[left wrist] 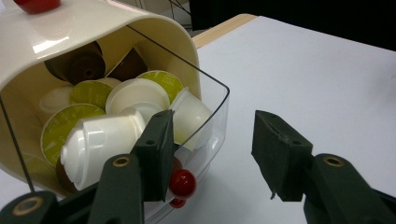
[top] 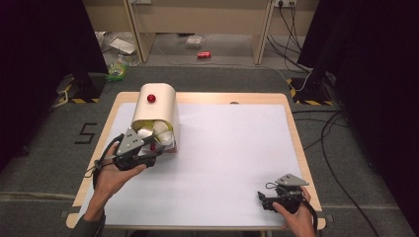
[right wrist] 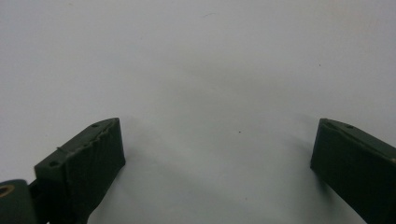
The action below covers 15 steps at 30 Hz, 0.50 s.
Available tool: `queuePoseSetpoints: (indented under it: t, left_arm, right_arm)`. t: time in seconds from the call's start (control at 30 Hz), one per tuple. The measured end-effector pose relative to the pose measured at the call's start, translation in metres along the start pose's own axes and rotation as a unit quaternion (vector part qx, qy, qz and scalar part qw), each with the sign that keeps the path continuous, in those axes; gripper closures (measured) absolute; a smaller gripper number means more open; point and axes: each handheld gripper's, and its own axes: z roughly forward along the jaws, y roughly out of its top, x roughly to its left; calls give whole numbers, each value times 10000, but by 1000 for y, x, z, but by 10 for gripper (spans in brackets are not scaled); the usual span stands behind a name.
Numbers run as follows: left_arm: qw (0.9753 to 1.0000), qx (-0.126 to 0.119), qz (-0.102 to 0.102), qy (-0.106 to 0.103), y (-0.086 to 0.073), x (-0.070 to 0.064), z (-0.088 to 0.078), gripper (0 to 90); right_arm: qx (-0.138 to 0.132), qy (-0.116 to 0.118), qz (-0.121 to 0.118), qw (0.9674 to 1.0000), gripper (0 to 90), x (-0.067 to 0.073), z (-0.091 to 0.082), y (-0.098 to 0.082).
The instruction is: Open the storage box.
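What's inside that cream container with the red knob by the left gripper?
The cream container holds coffee capsules: white, green-lidded and brown ones, piled behind its clear drawer front. Those deeper in are hidden.

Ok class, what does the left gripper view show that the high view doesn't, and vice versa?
Left gripper view: separate pods, white, green-lidded and brown, behind a clear drawer front. High view: the right gripper over the white table, a red can on the floor. Both: the cream container and its red drawer knob.

Wooden table (top: 295,143) under white sheet (top: 232,158), capsule dispenser (top: 157,106) atop.
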Motion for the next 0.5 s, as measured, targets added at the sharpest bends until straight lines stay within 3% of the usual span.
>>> queuePoseSetpoints:
  t: [0.5]
  left_arm:
    - [10000, 52, -1, -45, -1, -3, -2, 467]
  right_arm:
    - [-4, 2, -8, 10000, 31, 0, 0, 0]
